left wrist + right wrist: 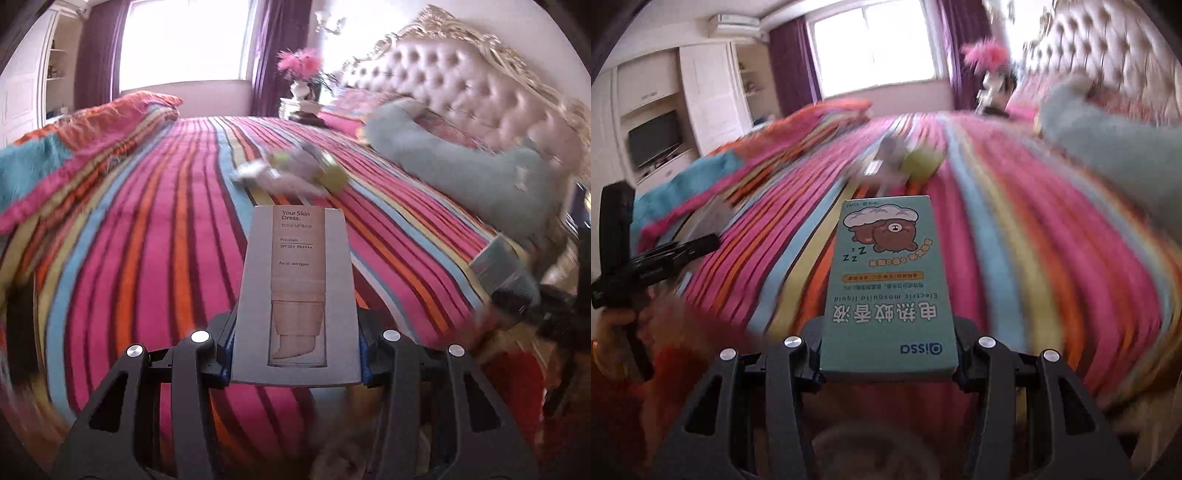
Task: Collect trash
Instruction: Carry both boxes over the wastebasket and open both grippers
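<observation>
Each gripper holds one box above the striped bed.

The left gripper clamps a grey box; the right gripper clamps a teal box. More blurred trash lies on the bed, beyond both boxes, near a pale pillow.

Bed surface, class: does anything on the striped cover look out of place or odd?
Yes. A small heap of crumpled wrappers, greyish white with yellow-green bits, lies loose in the middle of the striped bedspread, beyond the grey box in the left gripper. It is litter on an otherwise made bed. Blur hides what exactly the pieces are.
</observation>
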Motion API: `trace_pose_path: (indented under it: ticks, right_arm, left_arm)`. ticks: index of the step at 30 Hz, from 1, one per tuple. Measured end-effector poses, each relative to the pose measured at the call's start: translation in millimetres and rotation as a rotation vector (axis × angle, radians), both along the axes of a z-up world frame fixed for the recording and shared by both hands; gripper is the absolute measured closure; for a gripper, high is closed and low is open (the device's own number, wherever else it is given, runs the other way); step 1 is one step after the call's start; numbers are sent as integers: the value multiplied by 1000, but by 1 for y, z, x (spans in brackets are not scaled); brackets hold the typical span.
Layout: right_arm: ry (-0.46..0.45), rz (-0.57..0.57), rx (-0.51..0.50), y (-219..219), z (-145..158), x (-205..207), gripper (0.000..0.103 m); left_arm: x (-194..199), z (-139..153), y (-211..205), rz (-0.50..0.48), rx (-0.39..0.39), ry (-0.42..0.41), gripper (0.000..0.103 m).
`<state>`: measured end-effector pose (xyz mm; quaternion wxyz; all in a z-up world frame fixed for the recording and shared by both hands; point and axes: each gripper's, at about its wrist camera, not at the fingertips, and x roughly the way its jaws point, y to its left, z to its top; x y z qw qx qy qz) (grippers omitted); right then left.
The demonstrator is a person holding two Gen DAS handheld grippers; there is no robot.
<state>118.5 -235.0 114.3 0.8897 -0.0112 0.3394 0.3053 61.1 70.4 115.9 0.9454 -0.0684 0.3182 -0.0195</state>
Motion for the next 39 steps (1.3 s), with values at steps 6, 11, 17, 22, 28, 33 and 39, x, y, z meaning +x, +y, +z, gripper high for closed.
trace_pose_path:
  ticks: [6,11,17,22,28,33,39]
  right_arm:
    - [280,79,-82,2,-80,-70,56]
    - [394,33,-238,6,-147,-68,56]
    - [554,39,-299,20,-200,-52,56]
    - [605,49,-337,31,-214,-41,56]
    - [635,48,-370,38,-226,-42,55]
    - [658,24,-381,41,-236,-43,37]
    - [648,8,-365,14,-232,-54,26]
  left_arm:
    - [-60,-75,-62,-116,-57,208,56]
    - [-60,-159,-99,-169,-16,422,56]
    - [-36,-243,-125,-213,-30,644,56]
    - [-29,-267,-133,-225,-41,727,56]
    - [-23,-282,-136,-220,-63,789,47]
    - [-26,-291,-127,-190,-66,836,27]
    - [-27,-287,-123,-179,-77,824,22]
